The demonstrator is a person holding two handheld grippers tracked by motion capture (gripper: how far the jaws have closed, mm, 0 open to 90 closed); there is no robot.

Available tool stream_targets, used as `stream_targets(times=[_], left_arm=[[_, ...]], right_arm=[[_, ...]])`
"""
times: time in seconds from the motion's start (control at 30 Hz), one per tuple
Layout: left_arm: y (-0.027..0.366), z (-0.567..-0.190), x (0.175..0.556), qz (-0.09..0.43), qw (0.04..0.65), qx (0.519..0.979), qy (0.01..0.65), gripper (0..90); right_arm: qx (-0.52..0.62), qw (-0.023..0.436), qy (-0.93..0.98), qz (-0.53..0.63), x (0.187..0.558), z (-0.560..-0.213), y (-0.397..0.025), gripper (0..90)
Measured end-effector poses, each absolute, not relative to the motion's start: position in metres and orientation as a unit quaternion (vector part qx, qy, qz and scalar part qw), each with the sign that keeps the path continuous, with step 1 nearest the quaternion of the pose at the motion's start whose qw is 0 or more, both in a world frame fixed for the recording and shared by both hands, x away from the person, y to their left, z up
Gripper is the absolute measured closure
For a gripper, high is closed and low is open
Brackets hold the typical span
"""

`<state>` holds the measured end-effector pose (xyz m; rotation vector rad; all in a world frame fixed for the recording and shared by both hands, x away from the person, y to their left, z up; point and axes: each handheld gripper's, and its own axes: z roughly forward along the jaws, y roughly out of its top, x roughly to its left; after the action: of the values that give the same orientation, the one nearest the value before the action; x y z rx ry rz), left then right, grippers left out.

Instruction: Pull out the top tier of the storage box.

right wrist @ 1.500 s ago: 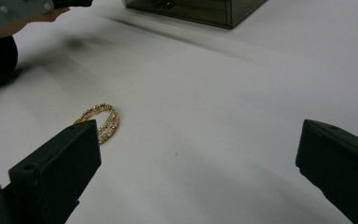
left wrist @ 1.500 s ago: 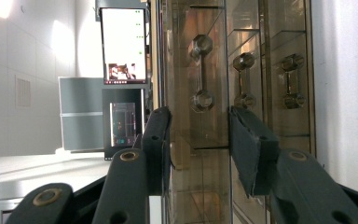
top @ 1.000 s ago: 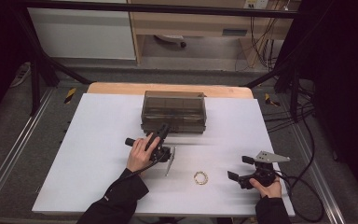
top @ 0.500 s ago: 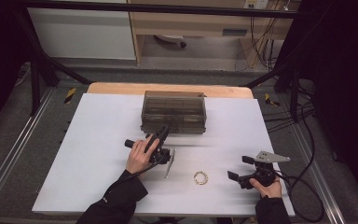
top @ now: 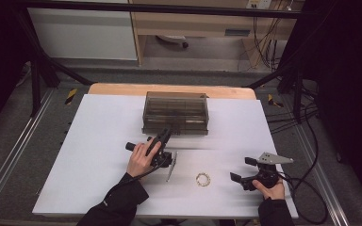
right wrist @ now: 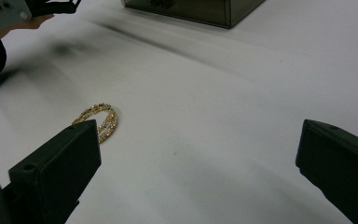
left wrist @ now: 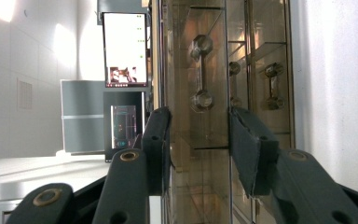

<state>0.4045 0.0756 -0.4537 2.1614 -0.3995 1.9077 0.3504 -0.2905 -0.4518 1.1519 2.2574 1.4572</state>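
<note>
- Worktop point(top: 99, 155): white sheet over a wooden board; layout matches the frames from 1.0 s and 0.5 s ago.
- Clear smoked drawer box point(top: 176, 112): sits at far centre of the worktop, same spot as before. The left gripper view shows its front panels with metal knob handles point(left wrist: 201, 99).
- Left hand-held gripper point(top: 162, 138): held left of centre, jaws pointing far-right at the near front of the drawer box. Compared with 1.0 s ago it has edged slightly closer to the box; the change is small. In its own view the jaws are released, pads apart on either side of a drawer handle, not pressing it as far as I can tell.
- Right hand-held gripper point(top: 238, 170): rests at the near right of the worktop, position unchanged from the earlier frames. Jaws wide apart, released, nothing between them.
- Gold ring-shaped bracelet point(top: 203, 179): lies flat on the worktop near centre, between the two grippers, just left of the right one; unmoved. In the right gripper view it point(right wrist: 98, 121) lies just beyond the left jaw tip.
</note>
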Motion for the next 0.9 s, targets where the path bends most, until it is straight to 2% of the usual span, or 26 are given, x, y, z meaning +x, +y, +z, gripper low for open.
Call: stream_targets(times=[0.9], left_arm=[[0.078,-0.455,0.392,0.651,0.120,0.737,-0.140,60.0]], right_arm=[[0.390,0.110,0.768,0.495,0.350,-0.452,-0.291,0.5]])
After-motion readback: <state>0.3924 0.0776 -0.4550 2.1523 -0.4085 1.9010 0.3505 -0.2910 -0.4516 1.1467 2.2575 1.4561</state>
